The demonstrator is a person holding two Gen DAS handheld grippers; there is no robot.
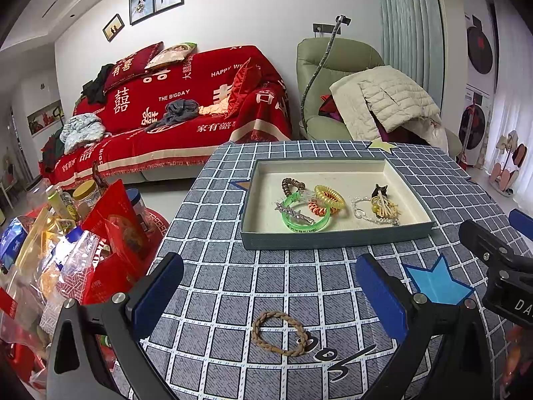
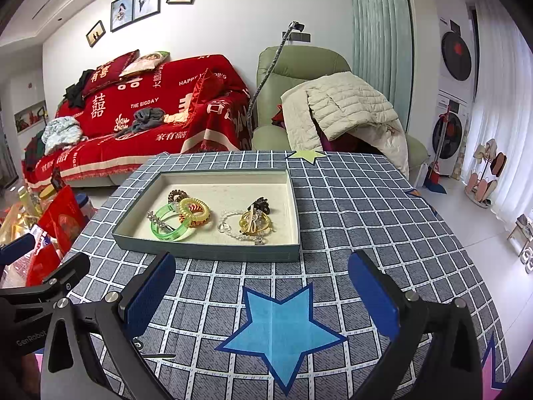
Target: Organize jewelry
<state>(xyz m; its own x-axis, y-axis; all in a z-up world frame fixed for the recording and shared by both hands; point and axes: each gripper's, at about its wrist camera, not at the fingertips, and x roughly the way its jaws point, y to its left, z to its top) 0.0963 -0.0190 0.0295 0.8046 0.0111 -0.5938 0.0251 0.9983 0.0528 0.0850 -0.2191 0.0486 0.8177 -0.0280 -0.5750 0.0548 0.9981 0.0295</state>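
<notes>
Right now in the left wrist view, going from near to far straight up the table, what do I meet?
Braided bracelet between the open left gripper fingers → bare checked tablecloth → tray near wall → green bangle → yellow star at the far edge.

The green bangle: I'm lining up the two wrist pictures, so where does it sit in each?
Left wrist view: the green bangle lies in the tray's near-left part, centre of the picture.
Right wrist view: the green bangle lies in the tray's near-left corner, left of centre.
Shared landmark: the blue star on the tablecloth.
</notes>
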